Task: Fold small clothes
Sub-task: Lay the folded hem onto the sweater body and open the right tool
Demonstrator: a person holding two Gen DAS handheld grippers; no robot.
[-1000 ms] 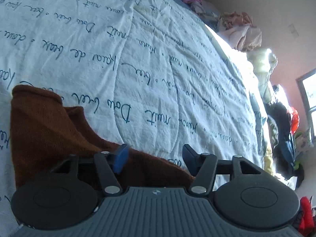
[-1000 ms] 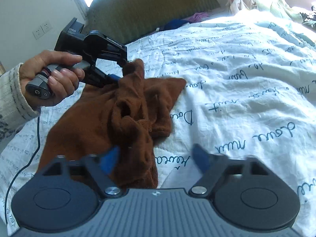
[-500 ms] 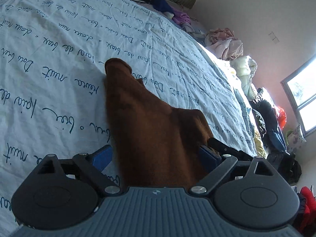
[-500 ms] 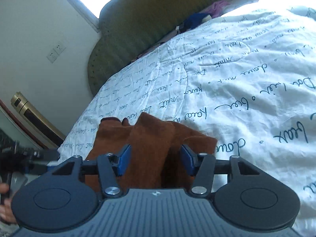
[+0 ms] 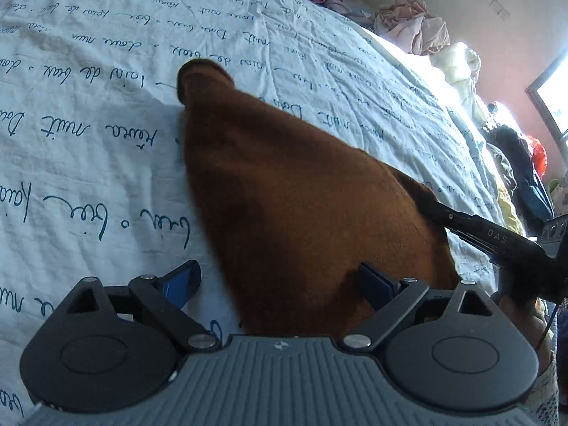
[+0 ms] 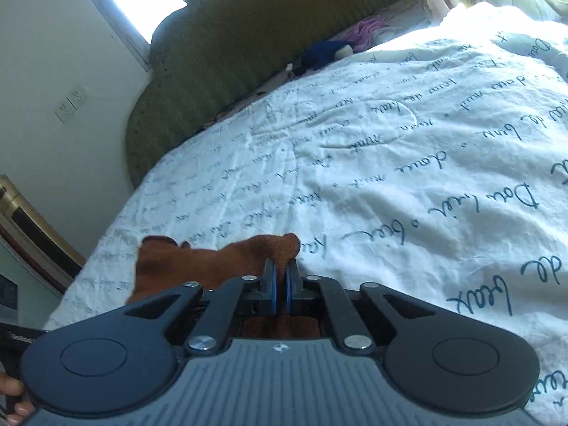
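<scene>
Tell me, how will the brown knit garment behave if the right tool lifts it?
The brown garment is probably floppy: it drapes in soft folds on the bedcover. It likely hangs from the right tool, pinched at one edge. Its fuzzy knit seems unlikely to slip.

The knit garment (image 5: pixel 301 206) is rust brown and plain. The bedspread (image 5: pixel 106 135) is white with dark teal cursive script. The headboard (image 6: pixel 248 46) is olive green. Both grippers have blue pads (image 6: pixel 272 293) on black bodies. The clothes pile (image 5: pixel 415 25) looks pale pink.
</scene>
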